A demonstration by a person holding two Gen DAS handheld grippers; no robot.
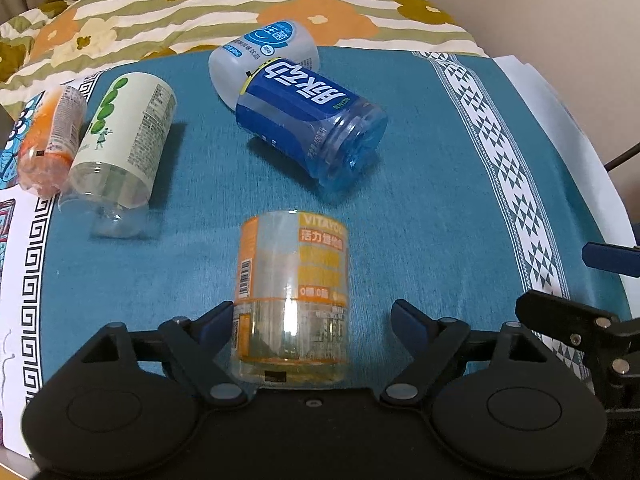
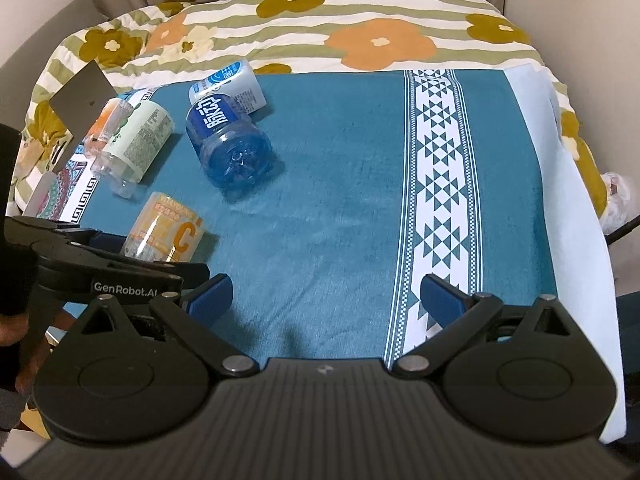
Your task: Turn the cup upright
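Approach step, judged: grasp not yet made, cup not yet turned. Left gripper spread wide, empty, straddling the near end of the orange-labelled cup. Cup lying on its side on the teal cloth, lengthwise along the claw's axis, between the fingers, touching or nearly touching the left finger, clear of the right. Next, probably: closing on the body, lifting, tipping upright. Right gripper likewise wide and empty, cup ahead and well to its left.

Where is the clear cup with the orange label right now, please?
The clear plastic cup with the orange label lies on the teal cloth between the left gripper's open jaws, nearer than the blue cup.
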